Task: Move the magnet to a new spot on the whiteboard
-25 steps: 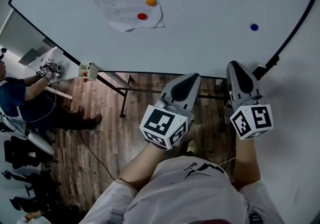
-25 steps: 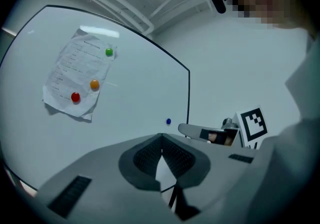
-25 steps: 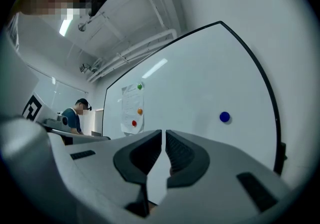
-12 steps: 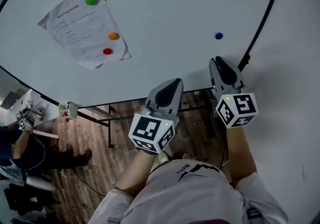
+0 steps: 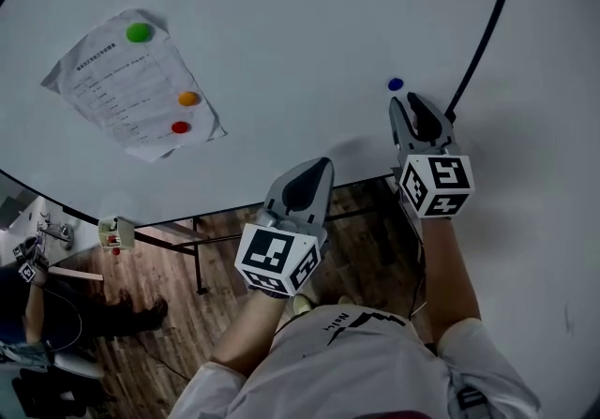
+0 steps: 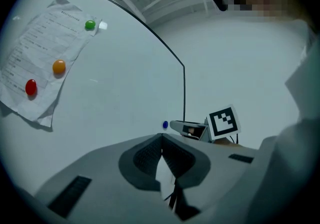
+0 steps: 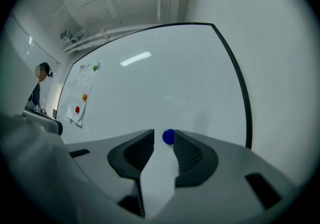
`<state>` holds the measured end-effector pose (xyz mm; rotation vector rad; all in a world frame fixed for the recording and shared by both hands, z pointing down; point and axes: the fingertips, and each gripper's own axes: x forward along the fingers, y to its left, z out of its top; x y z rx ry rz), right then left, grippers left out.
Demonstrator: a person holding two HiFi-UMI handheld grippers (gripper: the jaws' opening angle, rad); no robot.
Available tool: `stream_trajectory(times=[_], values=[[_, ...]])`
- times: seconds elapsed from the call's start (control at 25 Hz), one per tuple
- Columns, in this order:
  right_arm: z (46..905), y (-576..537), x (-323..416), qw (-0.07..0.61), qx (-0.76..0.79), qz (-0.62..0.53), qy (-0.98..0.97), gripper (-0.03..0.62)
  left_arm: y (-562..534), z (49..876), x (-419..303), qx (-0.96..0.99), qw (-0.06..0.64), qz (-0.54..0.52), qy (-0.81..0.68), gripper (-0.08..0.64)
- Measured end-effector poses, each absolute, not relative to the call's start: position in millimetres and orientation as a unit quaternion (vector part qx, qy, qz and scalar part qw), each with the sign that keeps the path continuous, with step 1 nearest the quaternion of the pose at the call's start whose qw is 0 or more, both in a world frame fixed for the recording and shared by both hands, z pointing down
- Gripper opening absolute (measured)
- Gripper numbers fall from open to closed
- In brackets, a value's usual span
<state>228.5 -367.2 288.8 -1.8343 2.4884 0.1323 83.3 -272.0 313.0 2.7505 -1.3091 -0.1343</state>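
Observation:
A small round blue magnet (image 5: 395, 84) sticks to the whiteboard (image 5: 309, 23) near its right edge. My right gripper (image 5: 403, 106) points at it from just below, and its jaws are opening. In the right gripper view the blue magnet (image 7: 168, 136) sits at the tips of the right gripper (image 7: 164, 135), in line with the gap, and neither pad presses on it. My left gripper (image 5: 323, 164) hangs lower and to the left, shut and empty, off the board. In the left gripper view the left gripper (image 6: 161, 138) is shut and the blue magnet (image 6: 165, 125) lies far beyond it.
A sheet of paper (image 5: 131, 84) hangs at the board's left under a green magnet (image 5: 139, 32), an orange magnet (image 5: 188, 98) and a red magnet (image 5: 180, 127). A black frame (image 5: 483, 33) bounds the board on the right. A person (image 5: 37, 314) sits at the lower left.
My right gripper has risen to the blue magnet and its jaws have parted. The left gripper has come up a little and stays shut. The head view has swung upward and right.

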Motion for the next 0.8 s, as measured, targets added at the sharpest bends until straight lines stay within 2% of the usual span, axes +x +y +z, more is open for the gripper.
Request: stream_trajectory(times=[0.8], values=[[299.8,-403.0,229.3,-0.011,-0.612,0.055,0.789,0.13,-288.8,317.1,82.9,0.902,0.047,-0.039,-0.427,0.011]])
